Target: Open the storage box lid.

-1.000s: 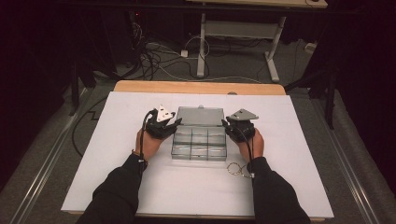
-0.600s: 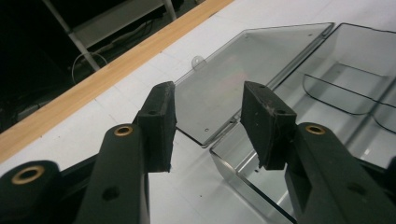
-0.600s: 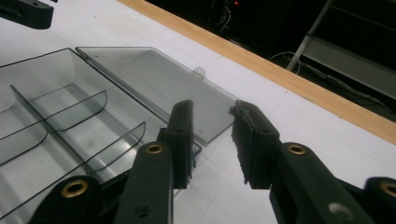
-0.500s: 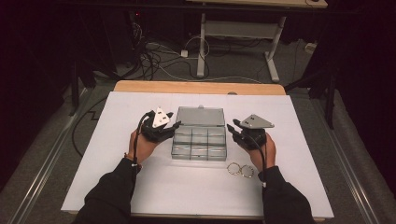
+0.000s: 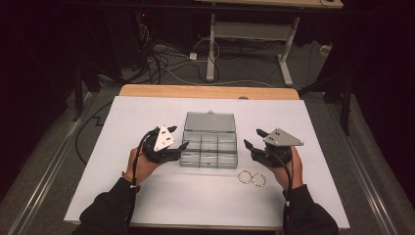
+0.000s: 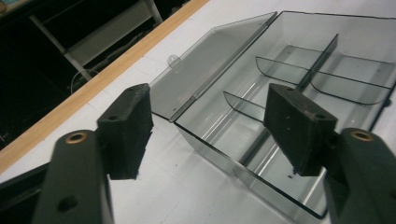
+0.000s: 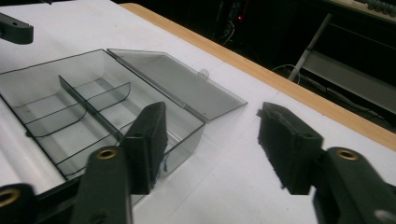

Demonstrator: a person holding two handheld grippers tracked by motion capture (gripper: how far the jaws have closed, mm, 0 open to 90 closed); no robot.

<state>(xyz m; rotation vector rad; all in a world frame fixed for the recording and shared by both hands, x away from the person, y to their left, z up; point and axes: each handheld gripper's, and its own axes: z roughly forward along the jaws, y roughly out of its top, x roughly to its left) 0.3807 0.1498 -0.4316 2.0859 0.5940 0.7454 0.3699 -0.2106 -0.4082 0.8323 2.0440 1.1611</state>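
My left gripper (image 5: 179, 137) and right gripper (image 5: 252, 138) have just let go and drawn apart, jaws opening, empty; the clear box (image 5: 209, 141) sits mid-tabletop (image 5: 147, 110), lid open, ready for the rings (image 5: 252, 178).

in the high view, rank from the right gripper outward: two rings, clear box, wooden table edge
From the right gripper:
1. Two thin metal rings, on the white sheet just beside that hand.
2. Clear grey plastic compartment box, lid open, toward the centre.
3. Wooden table edge, along the far side.
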